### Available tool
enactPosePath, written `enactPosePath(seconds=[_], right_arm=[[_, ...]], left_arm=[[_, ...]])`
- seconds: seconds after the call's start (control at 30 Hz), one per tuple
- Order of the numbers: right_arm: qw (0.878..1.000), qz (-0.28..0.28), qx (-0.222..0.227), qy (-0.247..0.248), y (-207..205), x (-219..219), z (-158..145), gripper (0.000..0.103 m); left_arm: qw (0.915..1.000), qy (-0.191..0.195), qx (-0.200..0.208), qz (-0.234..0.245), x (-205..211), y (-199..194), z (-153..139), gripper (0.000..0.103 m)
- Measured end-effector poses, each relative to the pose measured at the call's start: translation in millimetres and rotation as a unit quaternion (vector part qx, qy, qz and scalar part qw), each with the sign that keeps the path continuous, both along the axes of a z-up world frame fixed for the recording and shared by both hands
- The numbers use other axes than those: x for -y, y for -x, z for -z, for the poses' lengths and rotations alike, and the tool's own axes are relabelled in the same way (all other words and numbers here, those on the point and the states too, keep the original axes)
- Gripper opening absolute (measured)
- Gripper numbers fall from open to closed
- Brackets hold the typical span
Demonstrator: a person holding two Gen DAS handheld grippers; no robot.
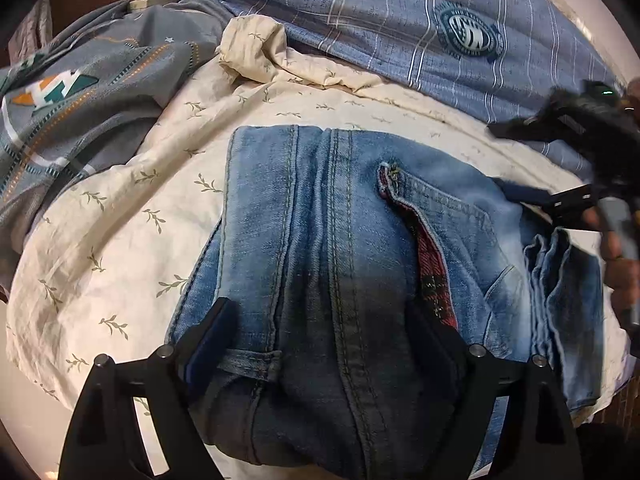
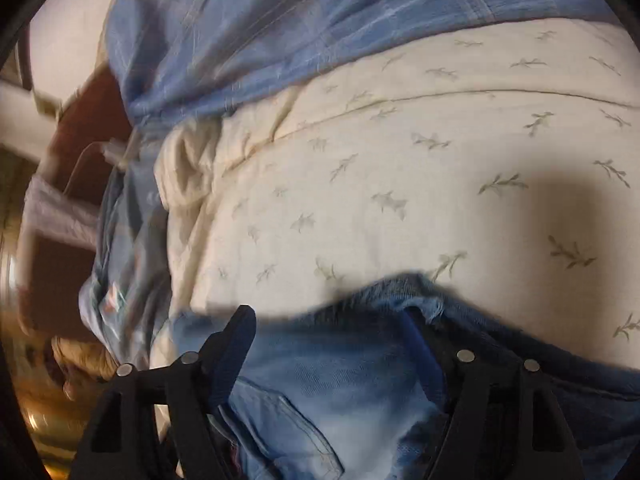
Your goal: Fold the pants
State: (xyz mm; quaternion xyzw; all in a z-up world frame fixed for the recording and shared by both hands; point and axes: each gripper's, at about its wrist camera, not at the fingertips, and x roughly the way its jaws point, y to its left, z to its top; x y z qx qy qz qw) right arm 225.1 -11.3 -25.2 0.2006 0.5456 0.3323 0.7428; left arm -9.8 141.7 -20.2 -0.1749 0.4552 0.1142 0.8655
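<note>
The folded jeans [image 1: 320, 240] lie on the leaf-print sheet [image 1: 120, 208]. The left gripper [image 1: 320, 336] and right gripper [image 2: 332, 336] both stand apart over the denim, gripping nothing. Risk: a passing finger could snag a loose layer and spring the fold open
</note>
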Motion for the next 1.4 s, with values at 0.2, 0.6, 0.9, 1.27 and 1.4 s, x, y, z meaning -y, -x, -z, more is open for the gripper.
enactPosePath(seconds=[0.2,0.6,0.9,1.27,1.4], right_arm=[[0.995,-0.035,0.097,0.005,68.8,24.1,-66.0,0.077],[0.996,-0.081,0.015,0.032,104.8,13.9,1.7,0.080],[0.999,-0.030,-0.017,0.033,25.4,-28.4,26.1,0.083],[0.994,-0.060,-0.004,0.086,30.7,-53.0,27.8,0.087],[0.996,-0.058,0.056,0.033,60.3,-34.5,-20.4,0.086]], left_arm=[[0.9987,0.019,0.041,-0.022,-7.6,16.9,-13.4,0.087],[0.9972,-0.074,-0.001,-0.005,11.7,22.7,-0.5,0.090],[0.9955,-0.094,0.006,0.010,17.8,24.2,6.2,0.090],[0.9975,-0.068,0.020,0.006,10.4,24.1,5.4,0.091],[0.9940,0.024,0.100,-0.038,-17.5,45.7,-14.7,0.091]])
